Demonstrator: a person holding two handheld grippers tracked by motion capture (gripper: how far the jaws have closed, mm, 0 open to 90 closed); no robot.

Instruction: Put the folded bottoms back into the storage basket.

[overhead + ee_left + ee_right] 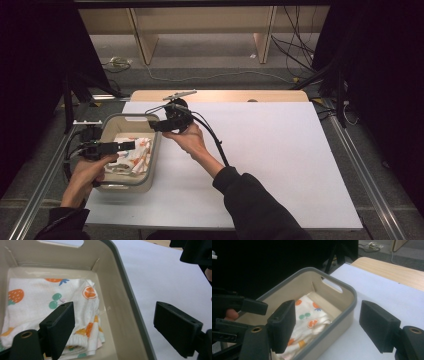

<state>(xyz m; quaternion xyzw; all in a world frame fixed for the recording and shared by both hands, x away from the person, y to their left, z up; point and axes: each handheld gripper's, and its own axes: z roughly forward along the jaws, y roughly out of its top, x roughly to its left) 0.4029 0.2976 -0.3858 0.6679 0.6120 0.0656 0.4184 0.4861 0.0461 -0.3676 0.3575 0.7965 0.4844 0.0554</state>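
While the folded fruit-print cloth already lies inside the beige bin at the desk's left edge, you hold both sets of fingers spread apart, gripping nothing. Your left gripper hovers over the bin; your right gripper sits at its far rim. I judge the placing done, with only withdrawal left. Beyond, the white desk is bare, then floor cables and wooden shelving.

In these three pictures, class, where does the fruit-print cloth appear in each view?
High view: fruit-print cloth lies in the beige bin, left of centre.
Left gripper view: lower left, inside the bin.
Right gripper view: centre, inside the bin.
Shared landmark: the bin's grey rim.
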